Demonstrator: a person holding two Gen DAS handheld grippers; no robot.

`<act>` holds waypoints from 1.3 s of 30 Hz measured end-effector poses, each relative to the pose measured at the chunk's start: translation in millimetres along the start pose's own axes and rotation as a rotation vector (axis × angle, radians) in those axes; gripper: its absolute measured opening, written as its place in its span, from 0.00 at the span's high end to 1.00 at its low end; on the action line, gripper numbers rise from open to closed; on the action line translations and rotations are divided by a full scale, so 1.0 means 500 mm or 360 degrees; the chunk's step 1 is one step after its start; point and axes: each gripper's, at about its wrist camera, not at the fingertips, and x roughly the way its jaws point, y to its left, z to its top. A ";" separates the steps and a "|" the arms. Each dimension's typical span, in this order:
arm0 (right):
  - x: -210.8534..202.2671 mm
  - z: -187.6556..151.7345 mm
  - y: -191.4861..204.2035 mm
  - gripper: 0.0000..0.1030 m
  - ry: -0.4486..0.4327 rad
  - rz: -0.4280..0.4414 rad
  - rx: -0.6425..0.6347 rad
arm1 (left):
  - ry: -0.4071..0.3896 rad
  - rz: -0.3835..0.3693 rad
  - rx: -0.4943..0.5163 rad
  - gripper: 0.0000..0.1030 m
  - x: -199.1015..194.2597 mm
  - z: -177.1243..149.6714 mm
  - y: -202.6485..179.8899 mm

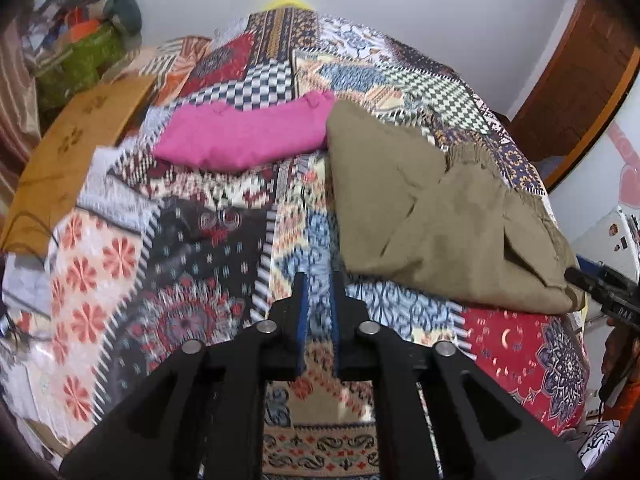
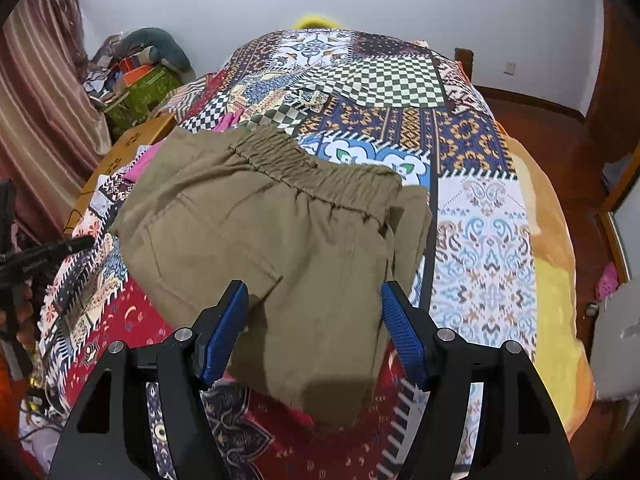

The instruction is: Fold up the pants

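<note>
We find the left gripper [image 1: 319, 280] nearest, jaws a narrow slit apart, empty, over the patchwork bedspread [image 1: 168, 264]. The right gripper [image 2: 314, 296] stands wide apart above the olive pants [image 2: 272, 236], gripping nothing. The pants lie folded on the bedspread, elastic waistband [image 2: 320, 176] at the far side. Beyond them lies a pink garment [image 1: 244, 136], apparently folded; blur limits certainty.

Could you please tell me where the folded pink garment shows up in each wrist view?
Left wrist: pink garment lies upper centre, left of the khaki pants.
Right wrist: only a pink sliver shows at the pants' left edge.
Shared landmark: wooden board.
</note>
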 end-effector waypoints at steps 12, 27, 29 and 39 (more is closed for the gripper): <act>0.032 -0.031 -0.030 0.45 0.0037 -0.0041 -0.0004 | 0.0132 -0.0075 0.0027 0.52 0.147 0.099 -0.005; 0.056 -0.008 -0.063 0.58 0.0049 -0.0103 -0.0029 | 0.0138 -0.0208 0.0064 0.93 0.159 0.084 -0.032; 0.060 -0.002 -0.067 0.59 0.0050 -0.0112 -0.0037 | 0.0129 -0.0212 0.0042 0.94 0.141 0.068 -0.027; 0.058 0.028 -0.062 0.59 0.0040 -0.0145 -0.0077 | 0.0095 -0.0119 0.0011 0.94 0.060 0.009 -0.014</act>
